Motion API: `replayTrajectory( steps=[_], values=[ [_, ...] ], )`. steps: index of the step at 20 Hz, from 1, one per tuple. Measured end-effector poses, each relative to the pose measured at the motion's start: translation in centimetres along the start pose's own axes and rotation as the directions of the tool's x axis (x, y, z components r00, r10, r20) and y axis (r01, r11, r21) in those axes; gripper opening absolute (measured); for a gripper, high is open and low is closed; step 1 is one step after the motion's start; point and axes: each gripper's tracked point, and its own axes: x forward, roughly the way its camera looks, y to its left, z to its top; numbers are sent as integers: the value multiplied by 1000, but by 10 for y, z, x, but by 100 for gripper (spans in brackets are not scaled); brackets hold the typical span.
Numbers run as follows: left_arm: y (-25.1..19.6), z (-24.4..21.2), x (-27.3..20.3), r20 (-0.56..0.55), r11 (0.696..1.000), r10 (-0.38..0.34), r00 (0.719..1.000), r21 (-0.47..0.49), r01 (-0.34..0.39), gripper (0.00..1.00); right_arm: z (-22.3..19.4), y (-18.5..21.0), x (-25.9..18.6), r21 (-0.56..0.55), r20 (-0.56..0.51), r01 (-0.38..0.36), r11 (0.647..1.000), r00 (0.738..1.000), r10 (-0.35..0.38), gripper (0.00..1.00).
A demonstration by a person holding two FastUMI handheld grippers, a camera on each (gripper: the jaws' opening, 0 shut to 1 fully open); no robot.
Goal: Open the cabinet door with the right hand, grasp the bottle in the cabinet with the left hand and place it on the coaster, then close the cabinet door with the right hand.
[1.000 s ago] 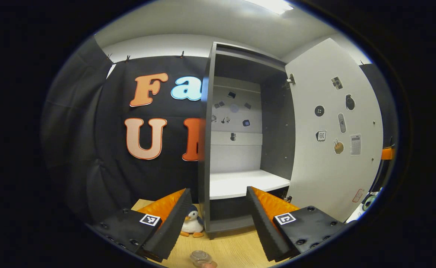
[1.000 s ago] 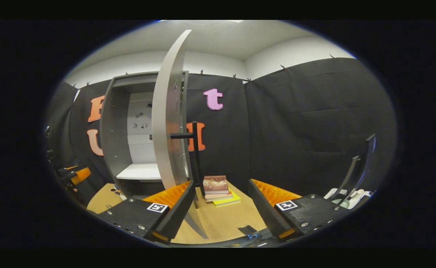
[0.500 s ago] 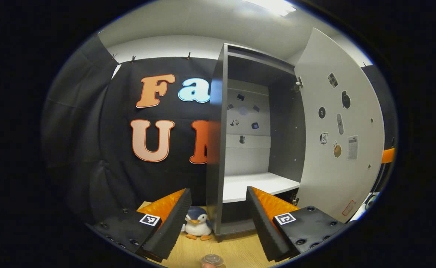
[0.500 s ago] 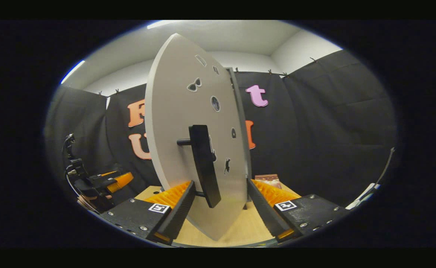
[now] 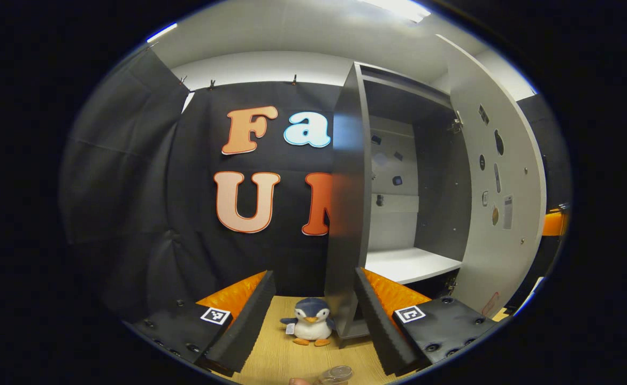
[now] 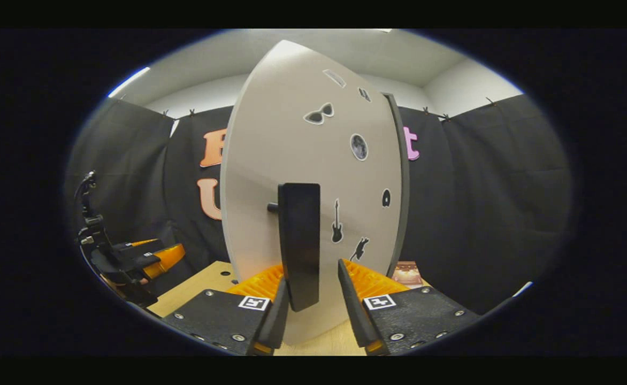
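Note:
The grey cabinet [image 5: 346, 203] stands open, its white shelf [image 5: 411, 264] bare. In the left gripper view its pale door [image 5: 506, 160] hangs ajar on the right. The top of a clear bottle [image 5: 337, 374] shows at the bottom edge, standing on the wooden table below my left gripper [image 5: 313, 275], which is open and holds nothing. In the right gripper view the door [image 6: 313, 160] faces me, and its black handle [image 6: 299, 240] hangs between the fingers of my right gripper [image 6: 312, 274]. The jaws are narrowed around the handle, with a gap left on the right side.
A small penguin toy [image 5: 309, 321] sits on the wooden table [image 5: 270, 358] in front of the cabinet's left wall. The left gripper [image 6: 150, 258] and its cable appear at the left of the right gripper view. A stack of books [image 6: 408, 272] lies behind the door.
The door has swung partway toward the cabinet. My right gripper has come round to the door's front and narrowed its fingers about the handle. My left gripper has drifted left, staying open.

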Motion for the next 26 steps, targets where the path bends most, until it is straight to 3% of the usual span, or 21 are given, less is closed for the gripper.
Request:
replayTrajectory(
  steps=[4, 7, 9, 10, 14, 18, 20, 24, 25, 26],
  values=[
    [16, -3, 12, 0, 1000, 13, 1000, -2, -13, 94, 2, 1, 10, -33, 0, 107, 994, 994, -107, 51],
    [24, -7, 17, -3, 1000, 11, 1000, -6, -11, 96, -2, 2, 9, 17, -13, 151, 988, 988, -151, 64],
    [26, -10, 21, -7, 1000, 0, 1000, -10, 0, 94, -4, 14, 3, 67, -27, 121, 990, 992, -119, 62],
    [27, -10, 24, -7, 1000, -6, 1000, -9, 5, 94, -5, 20, 3, 81, -25, 103, 991, 995, -102, 70],
    [27, -9, 33, -3, 999, -45, 999, -4, 45, 94, -12, 37, 15, 95, -36, 60, 994, 998, -57, 71],
    [35, -5, 41, 8, 998, -64, 998, 9, 64, 96, -11, 40, 43, 100, -26, 50, 994, 999, -48, 82],
    [40, -5, 44, 7, 998, -68, 998, 8, 68, 96, -9, 46, 53, 102, -24, 33, 994, 999, -31, 78],
    [47, -7, 52, -2, 997, -73, 997, 20, 73, 96, -9, 54, 78, 104, -17, 26, 994, 1000, -24, 81],
    [48, -9, 53, -4, 997, -76, 997, 17, 77, 96, -9, 56, 82, 102, -17, 23, 995, 1000, -21, 86],
    [47, -10, 55, -6, 996, -83, 997, 13, 83, 94, -9, 57, 84, 100, -14, 20, 995, 1000, -19, 82]
  ],
)
